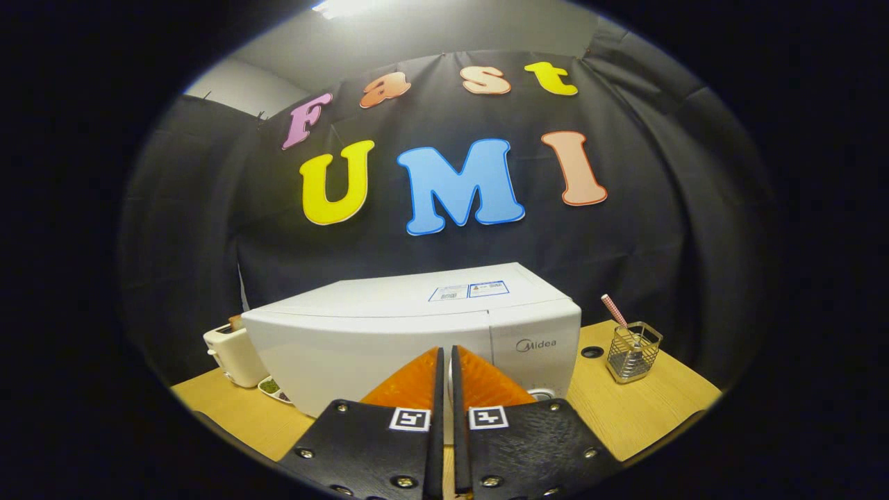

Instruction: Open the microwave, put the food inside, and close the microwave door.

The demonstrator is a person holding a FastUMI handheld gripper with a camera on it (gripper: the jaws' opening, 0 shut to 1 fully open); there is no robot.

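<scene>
The microwave (417,333) is sitting on a wooden table (625,417) with a pale, straight-grained top, and it is standing just ahead of the gripper (445,354). It is a white box with smooth, glossy plastic and metal faces, rounded at the front edge, and its door is lying closed and flush with the body. A narrow control panel (535,347) is taking up the right part of its front, with a round knob partly showing beside the right finger. Two small labels (469,291) are lying flat on its top. Its long axis is running left to right across the table, and its front is facing the gripper.

The gripper's fingers are resting together, with only a thin slit between them and nothing held there; their wedge-shaped tips are pointing at the lower front of the microwave, near where the door meets the panel. Each finger is carrying a square printed marker on a rough, textured plate fixed with screws.

To the left of the microwave a cream toaster (233,355) with rounded corners is standing, with a small dish (272,389) of something greenish just beside it. To the right, well apart from the microwave, a square wire-mesh holder (633,352) is standing upright with a checked straw (614,310) leaning out of it, and a dark round hole (592,352) is showing in the table between the holder and the microwave
</scene>
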